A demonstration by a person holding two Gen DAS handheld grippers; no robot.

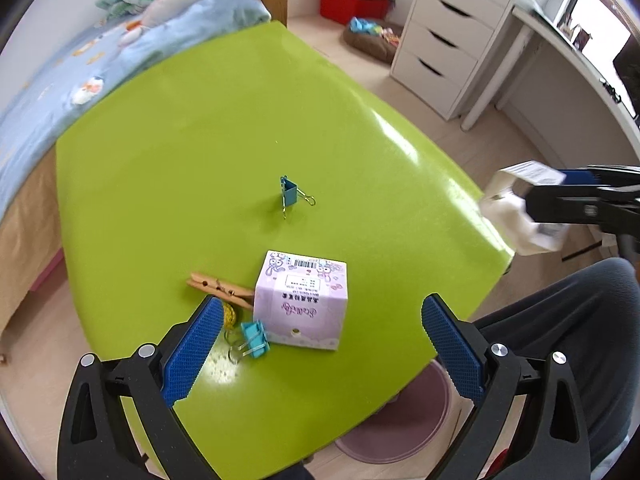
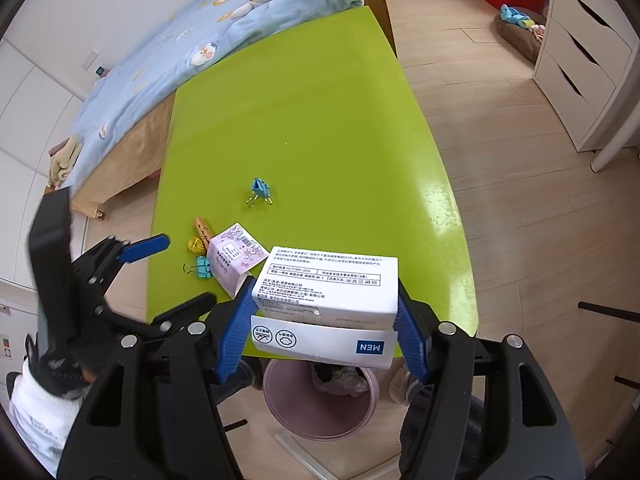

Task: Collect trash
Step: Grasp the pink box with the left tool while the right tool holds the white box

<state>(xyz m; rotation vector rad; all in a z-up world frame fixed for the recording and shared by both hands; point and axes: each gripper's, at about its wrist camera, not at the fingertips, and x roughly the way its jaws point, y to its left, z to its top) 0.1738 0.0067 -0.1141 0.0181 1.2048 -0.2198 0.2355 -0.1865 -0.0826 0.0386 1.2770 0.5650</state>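
Our right gripper (image 2: 325,316) pinches the white box (image 2: 328,288), long side across the jaws, directly above the pink bin (image 2: 320,408) by the table (image 2: 300,120) edge. Our left gripper (image 1: 320,344), spread empty, is nearer the purple box (image 1: 304,300).

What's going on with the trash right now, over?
Right gripper shut on white box, above pink bin. Left gripper open, over purple box on green table. Clips and clothespin beside it. Nothing blocking bin.
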